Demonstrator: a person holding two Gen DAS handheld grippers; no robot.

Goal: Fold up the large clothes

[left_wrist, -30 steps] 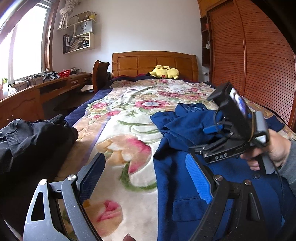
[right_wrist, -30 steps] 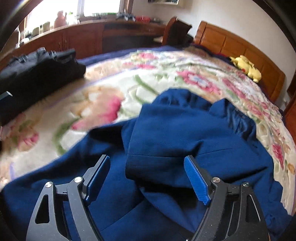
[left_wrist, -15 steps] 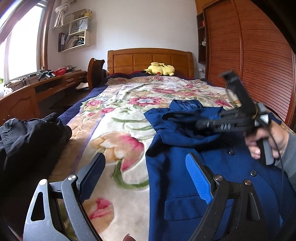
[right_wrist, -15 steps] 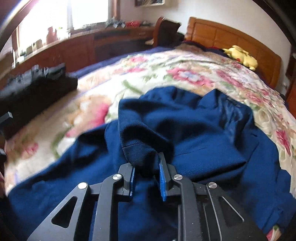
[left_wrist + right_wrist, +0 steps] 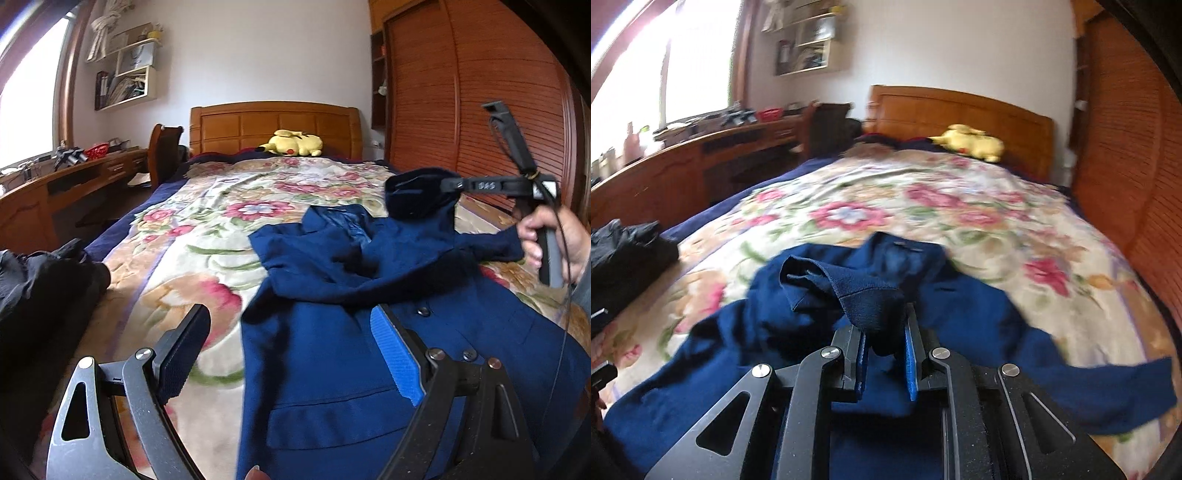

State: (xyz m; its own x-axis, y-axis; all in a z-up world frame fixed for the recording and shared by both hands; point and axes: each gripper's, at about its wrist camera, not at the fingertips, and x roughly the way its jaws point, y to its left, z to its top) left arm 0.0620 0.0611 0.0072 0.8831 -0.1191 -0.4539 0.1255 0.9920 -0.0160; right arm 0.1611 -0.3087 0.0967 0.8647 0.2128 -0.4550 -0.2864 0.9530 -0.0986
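Note:
A dark blue jacket [image 5: 332,350] lies buttoned side up on the floral bedspread [image 5: 207,236], at the near right of the bed. My right gripper [image 5: 884,328] is shut on a bunched sleeve end [image 5: 864,295] and holds it lifted off the jacket [image 5: 979,325]. From the left wrist view, a hand [image 5: 554,236] holds that right gripper [image 5: 448,184] up at the right, and the sleeve [image 5: 417,199] hangs from it. My left gripper [image 5: 290,317] stands open low over the jacket's left edge, with nothing pressed between its pads.
A pile of black clothing [image 5: 44,288] lies at the bed's left edge. A yellow plush toy [image 5: 293,142] rests by the wooden headboard [image 5: 273,125]. A desk [image 5: 55,192] and chair [image 5: 162,151] stand left of the bed, a slatted wardrobe [image 5: 480,110] right.
My right gripper went from open to shut on the sleeve end, then lifted it up and across to the right. The left gripper drifted a little and stayed open.

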